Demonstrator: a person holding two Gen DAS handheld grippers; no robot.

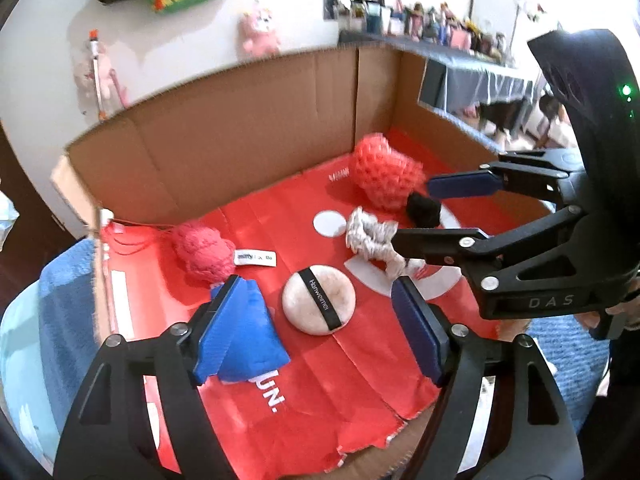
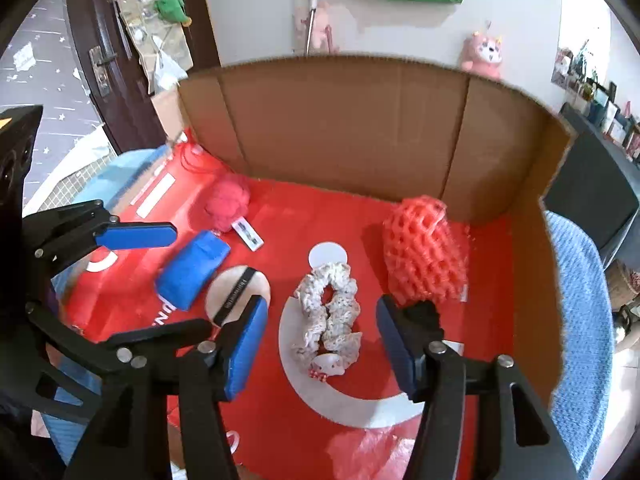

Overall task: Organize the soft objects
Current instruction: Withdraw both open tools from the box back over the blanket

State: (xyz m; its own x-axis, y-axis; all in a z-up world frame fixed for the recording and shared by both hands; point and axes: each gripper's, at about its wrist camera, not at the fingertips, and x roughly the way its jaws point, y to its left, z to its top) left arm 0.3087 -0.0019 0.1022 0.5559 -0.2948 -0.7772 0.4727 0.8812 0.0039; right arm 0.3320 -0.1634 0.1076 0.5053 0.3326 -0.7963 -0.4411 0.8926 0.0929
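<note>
Soft objects lie on a red sheet (image 1: 320, 360) inside a cardboard box (image 1: 224, 148). My left gripper (image 1: 320, 332) is open above a round beige powder puff (image 1: 318, 300), with a blue beanbag (image 1: 248, 336) at its left finger. My right gripper (image 2: 320, 344) is open over a white scrunchie (image 2: 330, 312); it also shows in the left wrist view (image 1: 436, 212). A black pom-pom (image 2: 424, 316) sits by its right finger. A red foam net (image 2: 424, 256) and a pink mesh ball (image 2: 228, 204) lie further back.
The box's tall cardboard walls (image 2: 340, 128) close the back and right side. A white label (image 1: 255, 258) lies by the pink mesh ball. A blue towel (image 2: 580, 320) lies under the box. The sheet's front edge is torn (image 1: 384, 432).
</note>
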